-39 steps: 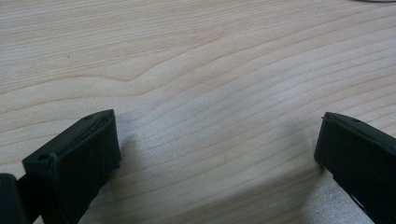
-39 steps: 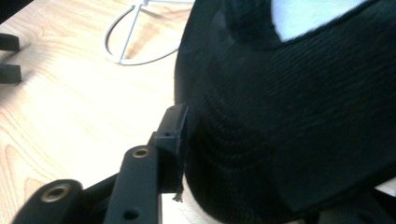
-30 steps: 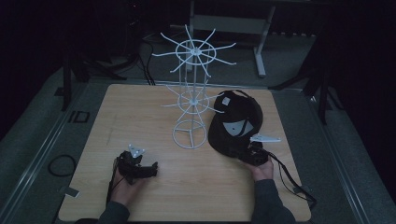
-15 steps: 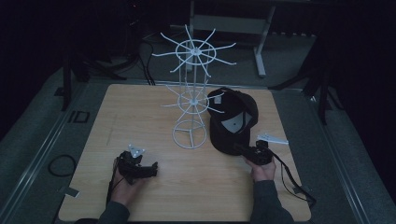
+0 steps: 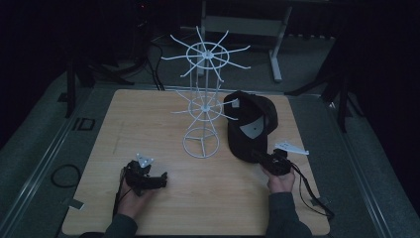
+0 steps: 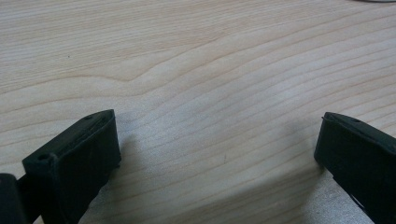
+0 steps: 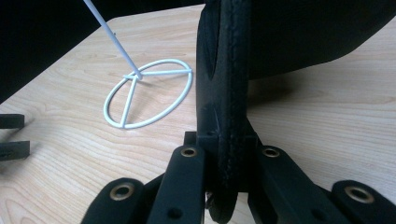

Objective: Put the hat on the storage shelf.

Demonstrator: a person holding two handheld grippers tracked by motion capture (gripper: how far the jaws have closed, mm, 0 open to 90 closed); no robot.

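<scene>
Two matte black two-jaw grippers — left gripper [image 5: 159,179], right gripper [image 5: 258,156] — each topped by a grey three-cornered plate, trailing black cable; brass-ringed screw holes; dark grey sleeves.

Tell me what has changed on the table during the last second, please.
The right gripper, shut on the black cap's brim, has tipped the cap up off the table, beside the white wire rack. The left gripper stayed open on the wood; the rack did not move.

Cap [image 7: 299,37] crown beyond upper frame edge
</scene>
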